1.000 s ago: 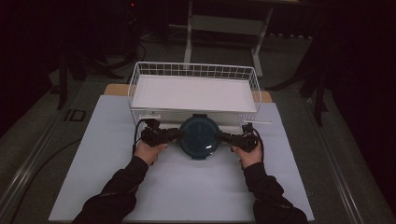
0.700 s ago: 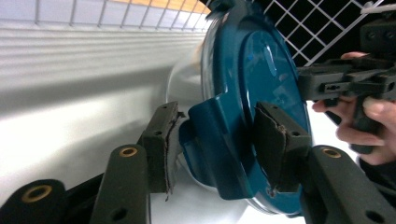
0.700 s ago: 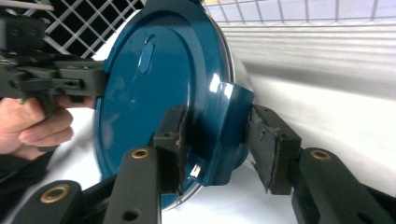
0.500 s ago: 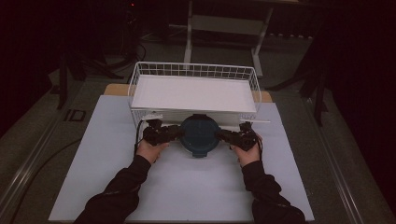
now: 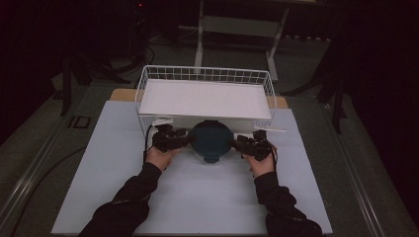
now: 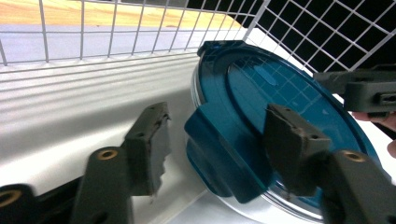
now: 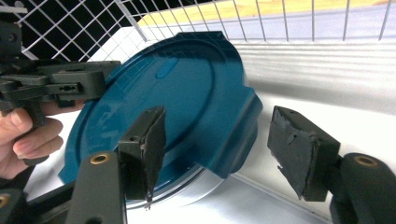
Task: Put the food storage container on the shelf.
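- The surface in front of you is a pale sheet, and at its far side stands a white wire basket with a white flat liner filling its bottom.
- The round container with the dark teal lid sits on the surface between your two hands, leaning tilted against the near wall of the basket. Its clear rim shows beneath the lid in both gripper views. It is outside the basket, not in it.
- The left gripper is at the container's left side. Its jaws have just been opening. In the left gripper view they stand apart with the lid's left clip tab between them, and the pads do not press on it.
- The right gripper mirrors it at the right side. Its jaws have also just been opening and stand wide, with the right clip tab between them and a clear gap at each pad.
- By the look of it, you have set the container down against the basket and released it. If it is meant to go inside the basket, that lift over the wall is still to do; the lid is still on.
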A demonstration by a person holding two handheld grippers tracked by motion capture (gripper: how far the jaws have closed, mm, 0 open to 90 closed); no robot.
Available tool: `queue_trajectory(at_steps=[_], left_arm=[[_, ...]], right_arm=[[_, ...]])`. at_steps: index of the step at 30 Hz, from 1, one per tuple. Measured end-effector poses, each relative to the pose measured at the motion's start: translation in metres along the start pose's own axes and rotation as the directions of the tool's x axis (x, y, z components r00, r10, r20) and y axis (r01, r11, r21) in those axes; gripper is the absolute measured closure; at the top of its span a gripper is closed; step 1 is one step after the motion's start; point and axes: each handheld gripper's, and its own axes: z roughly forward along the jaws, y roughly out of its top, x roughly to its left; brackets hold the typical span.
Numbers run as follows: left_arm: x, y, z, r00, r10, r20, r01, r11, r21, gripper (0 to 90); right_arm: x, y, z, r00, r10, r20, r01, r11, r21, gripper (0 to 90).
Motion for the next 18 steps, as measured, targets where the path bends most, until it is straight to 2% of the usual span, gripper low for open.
queue_trajectory(at_steps=[1, 2, 3, 4, 5, 6, 7, 8, 11, 12, 13, 14, 15, 16, 17, 18], left_arm=[[0.000, -0.001, -0.001, 0.9997, 0.009, 0.022, -0.009, 0.9999, 0.005, 35.6], [-0.003, -0.002, -0.005, 0.9997, 0.018, 0.014, -0.018, 0.9998, 0.004, 31.7], [-0.003, -0.002, -0.005, 0.9997, 0.018, 0.014, -0.018, 0.9998, 0.004, 31.7], [-0.006, -0.003, -0.009, 0.9988, 0.014, 0.048, -0.013, 0.9998, -0.017, 30.4], [-0.006, -0.003, -0.009, 0.9988, 0.014, 0.048, -0.013, 0.9998, -0.017, 26.3], [-0.008, -0.004, -0.012, 0.9982, 0.003, 0.060, -0.001, 0.9998, -0.019, 26.3], [-0.009, -0.004, -0.014, 0.9977, 0.018, 0.065, -0.017, 0.9996, -0.022, 18.6], [-0.009, -0.004, -0.015, 0.9964, 0.025, 0.081, -0.024, 0.9996, -0.015, 14.8], [-0.013, -0.006, -0.022, 0.9937, 0.032, 0.107, -0.033, 0.9994, 0.006, 12.5], [-0.015, -0.008, -0.026, 0.9910, 0.032, 0.130, -0.035, 0.9991, 0.023, 4.8], [-0.015, -0.008, -0.026, 0.9910, 0.032, 0.130, -0.035, 0.9991, 0.023, 0.7], [-0.016, -0.009, -0.028, 0.9898, 0.025, 0.140, -0.030, 0.9991, 0.029, 0.6], [-0.018, -0.010, -0.030, 0.9891, 0.020, 0.146, -0.026, 0.9988, 0.041, 0.6], [-0.022, -0.013, -0.034, 0.9853, 0.019, 0.170, -0.029, 0.9980, 0.056, 0.6], [-0.022, -0.013, -0.034, 0.9853, 0.019, 0.170, -0.029, 0.9980, 0.056, 0.6], [-0.025, -0.015, -0.036, 0.9833, 0.026, 0.180, -0.039, 0.9968, 0.070, 0.5]], right_arm=[[0.002, 0.000, -0.002, 1.0000, -0.005, 0.001, 0.005, 1.000, -0.005, 34.6], [0.007, 0.001, -0.005, 0.9997, -0.026, -0.002, 0.026, 1.000, -0.005, 31.9], [0.009, 0.000, -0.006, 0.9994, -0.035, 0.001, 0.035, 0.999, -0.003, 31.1], [0.011, 0.000, -0.007, 0.9991, -0.042, -0.002, 0.042, 0.999, -0.001, 30.1], [0.011, 0.000, -0.007, 0.9991, -0.042, -0.002, 0.042, 0.999, -0.001, 30.1], [0.013, 0.000, -0.009, 0.9990, -0.043, -0.005, 0.043, 0.999, 0.000, 29.8], [0.016, -0.002, -0.012, 0.9990, -0.041, -0.016, 0.041, 0.999, -0.006, 29.8], [0.018, -0.002, -0.014, 0.9991, -0.038, -0.020, 0.038, 0.999, -0.002, 29.9], [0.023, -0.004, -0.017, 0.9986, -0.045, -0.028, 0.045, 0.999, -0.001, 29.9], [0.030, -0.005, -0.020, 0.9978, -0.061, -0.027, 0.061, 0.998, 0.001, 29.9], [0.030, -0.005, -0.020, 0.9978, -0.061, -0.027, 0.061, 0.998, 0.001, 29.9], [0.036, -0.008, -0.023, 0.9970, -0.056, -0.054, 0.057, 0.998, 0.007, 30.0], [0.036, -0.008, -0.023, 0.9970, -0.056, -0.054, 0.057, 0.998, 0.007, 30.0], [0.041, -0.012, -0.025, 0.9958, -0.058, -0.072, 0.058, 0.998, 0.010, 32.2], [0.041, -0.012, -0.025, 0.9958, -0.058, -0.072, 0.058, 0.998, 0.010, 32.2], [0.047, -0.017, -0.026, 0.9946, -0.063, -0.083, 0.065, 0.998, 0.025, 36.5]])
